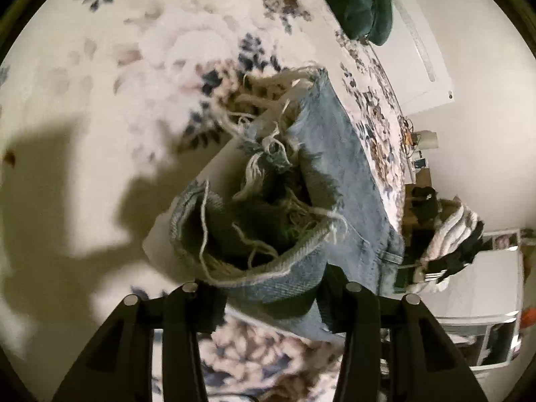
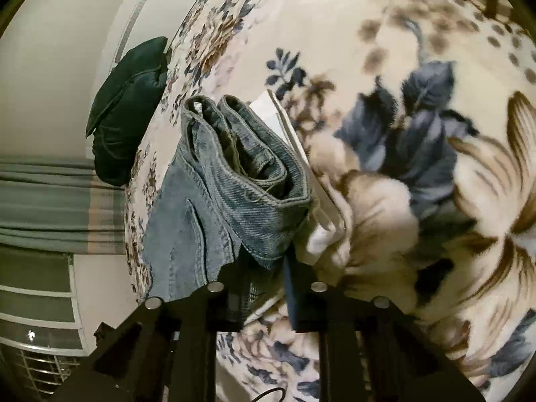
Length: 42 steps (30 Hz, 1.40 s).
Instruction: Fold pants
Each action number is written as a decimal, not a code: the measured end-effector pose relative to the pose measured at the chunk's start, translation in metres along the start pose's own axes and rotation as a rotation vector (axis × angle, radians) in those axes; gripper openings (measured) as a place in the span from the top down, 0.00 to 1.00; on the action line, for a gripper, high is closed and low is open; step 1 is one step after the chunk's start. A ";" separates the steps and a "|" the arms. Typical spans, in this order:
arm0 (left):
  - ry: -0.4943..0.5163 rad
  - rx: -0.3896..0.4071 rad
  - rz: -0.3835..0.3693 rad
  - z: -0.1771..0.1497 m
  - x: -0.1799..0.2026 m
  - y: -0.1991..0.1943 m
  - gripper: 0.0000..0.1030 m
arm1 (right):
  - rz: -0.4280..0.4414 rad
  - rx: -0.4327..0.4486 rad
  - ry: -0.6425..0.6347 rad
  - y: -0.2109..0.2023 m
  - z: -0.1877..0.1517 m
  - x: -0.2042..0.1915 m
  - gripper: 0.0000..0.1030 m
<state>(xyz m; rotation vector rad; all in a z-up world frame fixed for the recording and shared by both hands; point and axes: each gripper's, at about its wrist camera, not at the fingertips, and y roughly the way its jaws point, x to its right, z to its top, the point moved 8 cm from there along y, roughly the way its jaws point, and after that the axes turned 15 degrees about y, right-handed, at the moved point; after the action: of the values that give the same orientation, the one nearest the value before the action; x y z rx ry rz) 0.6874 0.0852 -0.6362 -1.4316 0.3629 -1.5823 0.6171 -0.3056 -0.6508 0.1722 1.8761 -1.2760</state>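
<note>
L wrist, 1 jeans, 2 frayed hems

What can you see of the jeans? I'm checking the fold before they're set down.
The jeans are light blue, faded denim, doubled into several layers. The left wrist view shows frayed leg hems with loose white threads; the right wrist view shows stitched edges and seams. The left gripper and right gripper each pinch an end, above a floral blanket, with white cloth alongside.
</note>
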 end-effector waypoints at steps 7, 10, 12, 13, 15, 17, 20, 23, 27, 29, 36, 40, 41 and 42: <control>0.056 -0.005 0.044 0.002 -0.001 0.005 0.70 | -0.029 0.004 -0.051 -0.004 -0.012 -0.005 0.87; 0.071 -0.028 0.071 -0.017 0.000 -0.011 0.66 | -0.078 0.006 -0.080 -0.001 -0.011 -0.003 0.85; 0.096 -0.055 0.103 -0.022 0.005 -0.018 0.62 | -0.135 0.014 -0.118 -0.005 -0.013 -0.004 0.81; 0.127 -0.064 0.150 -0.022 0.008 -0.024 0.57 | -0.169 0.023 -0.147 -0.008 -0.016 -0.007 0.81; 0.222 -0.075 0.276 -0.023 0.014 -0.036 0.24 | -0.238 0.041 -0.212 -0.016 -0.023 -0.015 0.69; 0.333 -0.052 0.364 -0.022 0.026 -0.050 0.17 | -0.314 0.082 -0.308 -0.027 -0.033 -0.026 0.50; 0.444 -0.063 0.462 -0.027 0.040 -0.061 0.05 | -0.435 0.151 -0.449 -0.041 -0.049 -0.043 0.26; 0.531 -0.067 0.516 -0.036 0.058 -0.075 0.05 | -0.529 0.222 -0.547 -0.058 -0.066 -0.059 0.03; 0.628 -0.034 0.569 -0.047 0.084 -0.109 0.05 | -0.587 0.306 -0.622 -0.088 -0.084 -0.079 0.01; 0.655 -0.011 0.581 -0.053 0.099 -0.132 0.05 | -0.592 0.339 -0.656 -0.109 -0.097 -0.093 0.01; 0.690 0.064 0.567 -0.080 0.156 -0.224 0.05 | -0.535 0.374 -0.720 -0.196 -0.153 -0.134 0.01; 0.706 0.112 0.545 -0.100 0.189 -0.281 0.05 | -0.493 0.405 -0.749 -0.259 -0.192 -0.153 0.01; 0.710 0.124 0.544 -0.106 0.199 -0.297 0.05 | -0.477 0.421 -0.756 -0.283 -0.205 -0.160 0.01; 0.713 0.133 0.539 -0.110 0.206 -0.310 0.05 | -0.467 0.430 -0.760 -0.298 -0.215 -0.164 0.01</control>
<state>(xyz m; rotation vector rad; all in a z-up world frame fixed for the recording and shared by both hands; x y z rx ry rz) 0.4801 0.0446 -0.3105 -0.5490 0.9490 -1.5662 0.4439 -0.2174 -0.2991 -0.4955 0.9994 -1.7339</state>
